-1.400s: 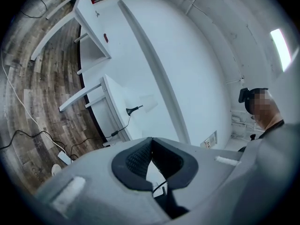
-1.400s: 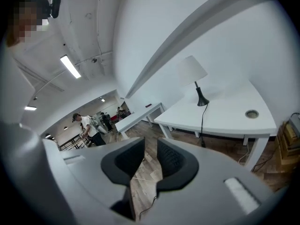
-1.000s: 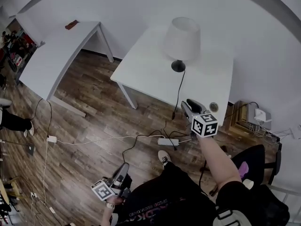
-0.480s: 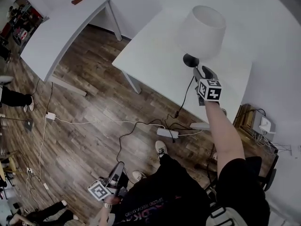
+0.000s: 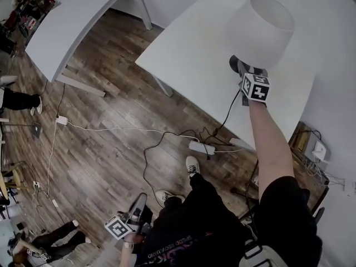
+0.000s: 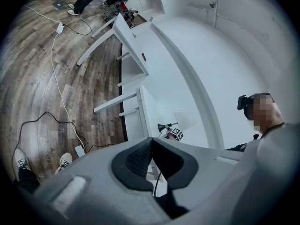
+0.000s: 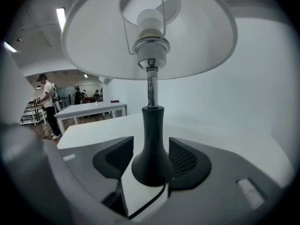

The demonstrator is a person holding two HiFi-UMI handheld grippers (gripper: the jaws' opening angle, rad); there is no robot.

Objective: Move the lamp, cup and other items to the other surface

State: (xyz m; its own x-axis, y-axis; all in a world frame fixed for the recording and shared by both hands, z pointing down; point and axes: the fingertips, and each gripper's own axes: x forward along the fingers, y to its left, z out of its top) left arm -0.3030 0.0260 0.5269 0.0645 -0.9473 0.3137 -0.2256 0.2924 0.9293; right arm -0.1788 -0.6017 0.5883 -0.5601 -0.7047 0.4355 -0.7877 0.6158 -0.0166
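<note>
A lamp with a white shade [image 5: 258, 26] and a black base [image 5: 235, 63] stands on the near white table [image 5: 189, 54]. My right gripper [image 5: 247, 70] is at the lamp's foot. In the right gripper view the black base [image 7: 151, 165] stands between the jaws of my right gripper [image 7: 151, 144]. Those jaws have just been opening, and a strip of table shows between the left pad [image 7: 115, 159] and the base. My left gripper [image 5: 141, 200] hangs low by the person's leg, its tips [image 6: 151, 142] meeting on nothing. No cup is in view.
The lamp's cable runs off the table to a power strip [image 5: 201, 147] among loose cables on the wood floor. A second white table [image 5: 72, 26] stands at the far left with a small dark thing [image 6: 144, 57] on it. A person [image 7: 47, 102] stands far off.
My right gripper has travelled from the table's near edge across to the lamp base, which now stands between its jaws. The left gripper has stayed low by the leg.
</note>
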